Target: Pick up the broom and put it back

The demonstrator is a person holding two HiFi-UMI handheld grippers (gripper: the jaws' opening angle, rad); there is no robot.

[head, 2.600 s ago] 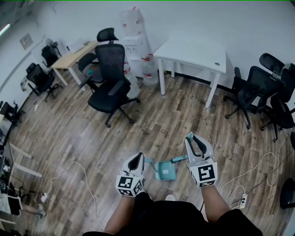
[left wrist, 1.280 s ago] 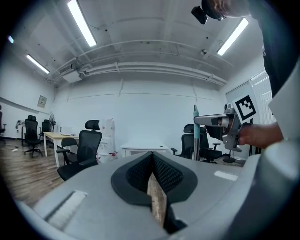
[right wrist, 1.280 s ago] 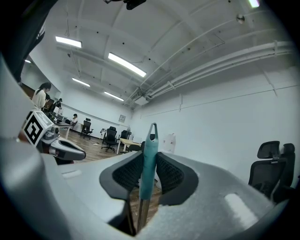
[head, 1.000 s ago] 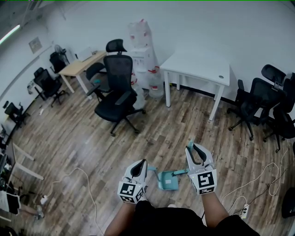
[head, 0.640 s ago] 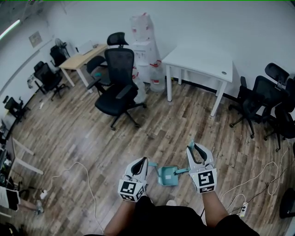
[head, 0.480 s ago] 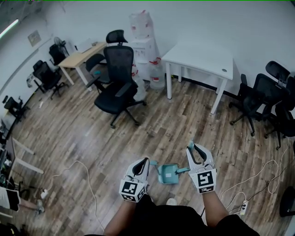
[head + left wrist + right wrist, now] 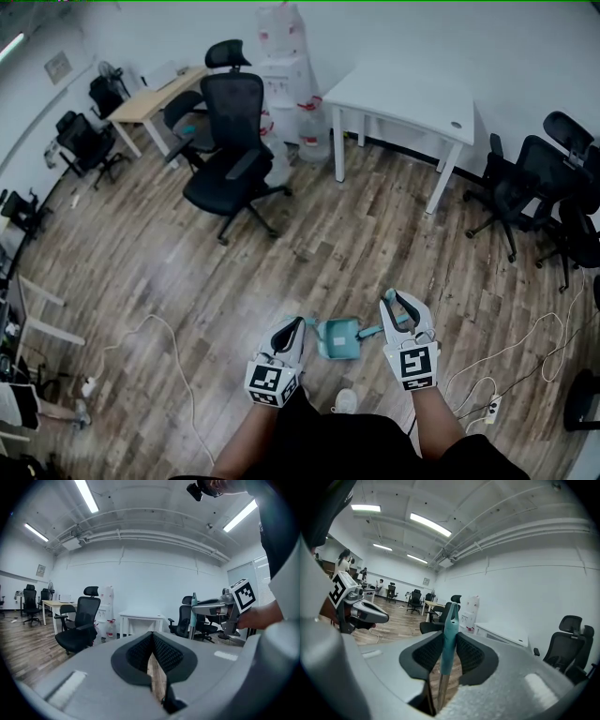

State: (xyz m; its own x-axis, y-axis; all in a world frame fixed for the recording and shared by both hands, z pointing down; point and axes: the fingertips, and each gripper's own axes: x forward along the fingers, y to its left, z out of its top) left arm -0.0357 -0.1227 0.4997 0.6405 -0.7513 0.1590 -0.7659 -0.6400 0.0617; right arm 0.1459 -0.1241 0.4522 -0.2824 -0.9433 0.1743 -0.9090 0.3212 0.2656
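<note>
Broom (image 7: 338,338) held upright, teal head down near wood floor (image 7: 187,272).
Left tool (image 7: 294,326) pressed together, empty, just left of broom head; right tool (image 7: 401,302) pinches teal handle near its top.

The broom (image 7: 450,630) and dustpan (image 7: 337,339) are teal, the floor (image 7: 187,253) brown wood-grain, the table (image 7: 403,94) white, the chairs (image 7: 230,141) black.
</note>
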